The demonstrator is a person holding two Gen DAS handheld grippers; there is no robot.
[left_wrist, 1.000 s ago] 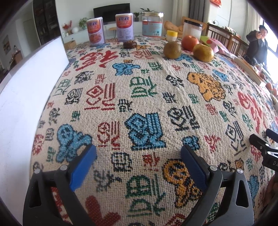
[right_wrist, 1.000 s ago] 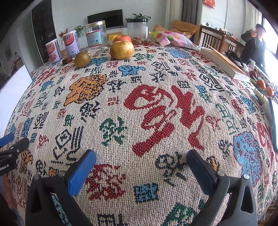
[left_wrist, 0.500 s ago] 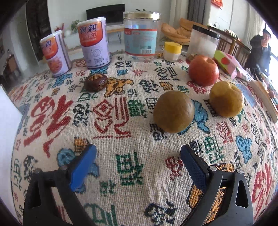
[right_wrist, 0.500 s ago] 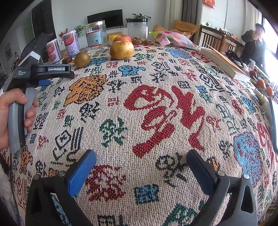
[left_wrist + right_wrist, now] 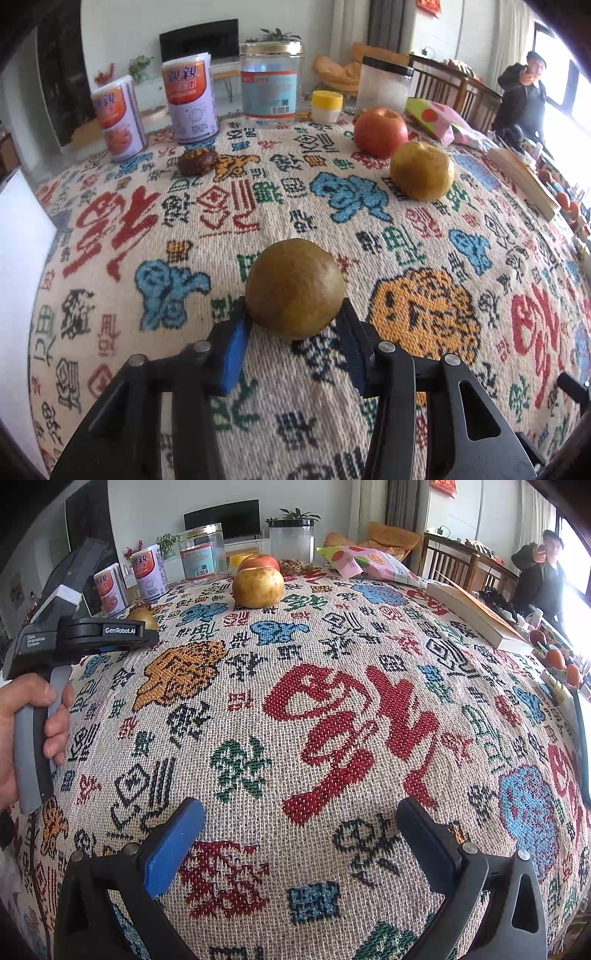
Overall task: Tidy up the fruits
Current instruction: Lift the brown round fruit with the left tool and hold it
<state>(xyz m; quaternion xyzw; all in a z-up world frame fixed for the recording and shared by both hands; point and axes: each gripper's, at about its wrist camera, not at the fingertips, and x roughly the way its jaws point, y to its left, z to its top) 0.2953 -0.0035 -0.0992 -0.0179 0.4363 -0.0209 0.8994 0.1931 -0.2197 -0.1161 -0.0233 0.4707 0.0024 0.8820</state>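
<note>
1. Left gripper (image 5: 293, 328): the jaws have just been closing, and the blue pads now sit against both flanks of the brown fruit (image 5: 294, 288). Clamped, as far as the left wrist view shows. The fruit is at the tips of the fingers, low over the cloth (image 5: 424, 258) in the near middle; whether it is off the cloth yet I cannot tell.
2. Right gripper (image 5: 301, 834): jaws wide apart, nothing between them, held over bare cloth. Idle.
3. Other fruit: the yellow fruit (image 5: 422, 170) and the apple (image 5: 381, 132) lie far right, just beside each other and well apart from the held one. A small dark fruit (image 5: 197, 161) lies near the cans (image 5: 190, 101).
4. Risk, slip: the pads meet the fruit below its widest part and near the fingertips. A round, hard skin may squirt forward out of the jaws on the lift, then roll across the cloth.
5. Risk, crush: the shell looks thin and dry. Further squeeze could crack it.
6. Risk, collision: a swing towards the far right could knock the yellow fruit into the apple; a swing far left could hit the cans or the jar (image 5: 271, 79).
7. Risk, drag: the fingertips ride close to the woven cloth; a low carry could snag it and shift everything standing on it.
8. Destination not visible in either view; placement cannot be judged.
</note>
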